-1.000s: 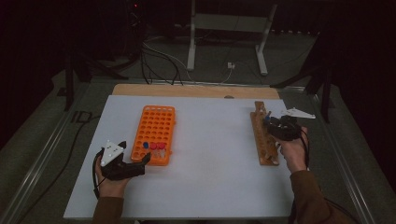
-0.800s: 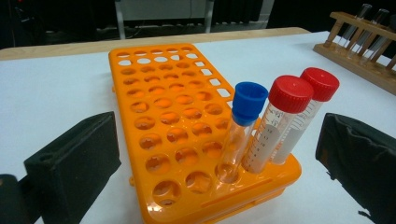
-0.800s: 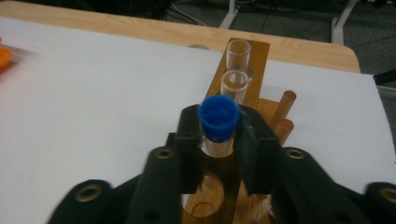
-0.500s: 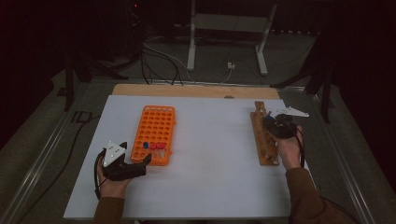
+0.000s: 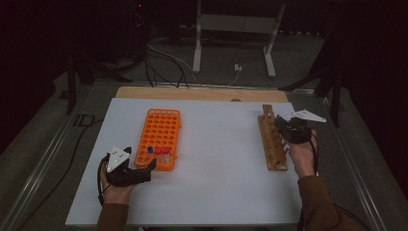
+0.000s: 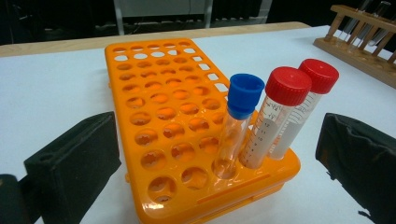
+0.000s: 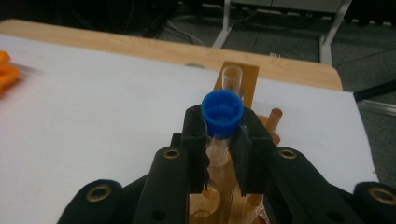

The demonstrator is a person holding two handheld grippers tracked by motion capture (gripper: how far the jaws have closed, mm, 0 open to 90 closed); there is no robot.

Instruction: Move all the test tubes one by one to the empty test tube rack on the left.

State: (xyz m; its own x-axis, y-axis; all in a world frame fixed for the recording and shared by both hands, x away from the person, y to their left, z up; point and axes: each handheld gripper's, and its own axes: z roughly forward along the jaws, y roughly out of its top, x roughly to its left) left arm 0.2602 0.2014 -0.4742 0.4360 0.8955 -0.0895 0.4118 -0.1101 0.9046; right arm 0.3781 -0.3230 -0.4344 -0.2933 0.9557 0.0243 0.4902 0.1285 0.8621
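The right hand-held gripper (image 7: 219, 154) clamps a blue-capped tube (image 7: 221, 122) upright (cap up) over the wooden rack (image 7: 236, 77).

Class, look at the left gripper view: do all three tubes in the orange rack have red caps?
No: one tube has a blue cap, and the two tubes beside it in the orange rack have red caps.

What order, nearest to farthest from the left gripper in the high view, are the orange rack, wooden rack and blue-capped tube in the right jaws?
1. Orange rack, just ahead of the left gripper.
2. Wooden rack, across the table.
3. Blue-capped tube, at that rack's far end; nearly tied.
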